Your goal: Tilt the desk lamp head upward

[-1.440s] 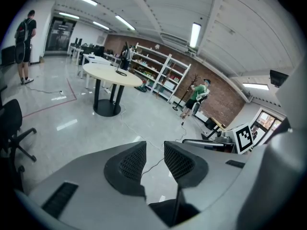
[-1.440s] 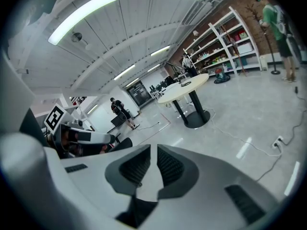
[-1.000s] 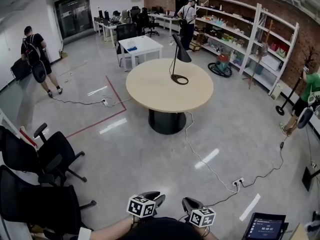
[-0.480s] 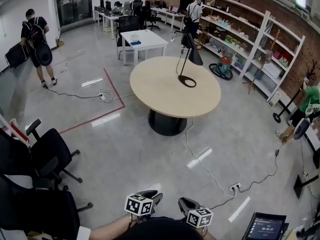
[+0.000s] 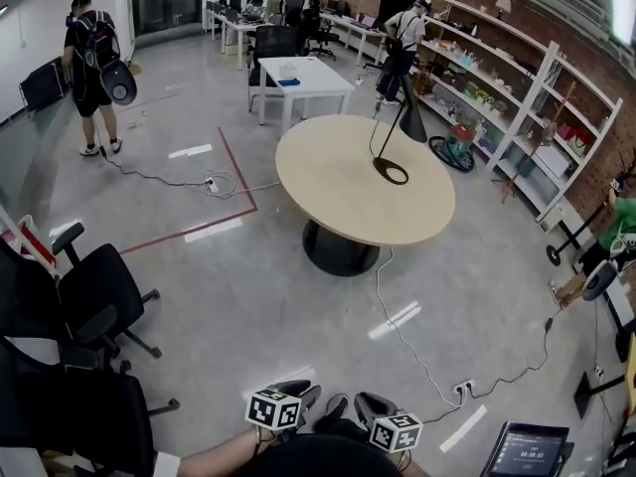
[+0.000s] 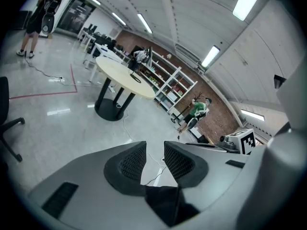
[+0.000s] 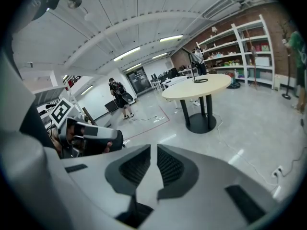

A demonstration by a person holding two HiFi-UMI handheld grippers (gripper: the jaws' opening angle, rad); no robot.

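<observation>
A black desk lamp (image 5: 409, 124) with a ring base stands on the far right part of a round beige table (image 5: 338, 202), its cone head pointing down. It is far off, small in the left gripper view as the lamp (image 6: 138, 69) and in the right gripper view as the lamp (image 7: 194, 69). Both grippers are held low, close to the person's body, several metres from the table. My left gripper (image 5: 306, 392) is open, with only floor seen between its jaws (image 6: 155, 148). My right gripper (image 5: 370, 402) is shut and holds nothing (image 7: 154, 150).
Black office chairs (image 5: 91, 298) stand at the left. A cable runs from the table foot to a power strip (image 5: 463, 389) on the floor. Shelves (image 5: 517, 102) line the right wall. A white table (image 5: 298, 76) and two persons (image 5: 94, 58) are farther back. A screen (image 5: 523, 452) sits at the bottom right.
In the head view the table and lamp have shifted right and slightly lower as the camera moved. The backpack person has moved. Both grippers stay low with jaws unchanged.
</observation>
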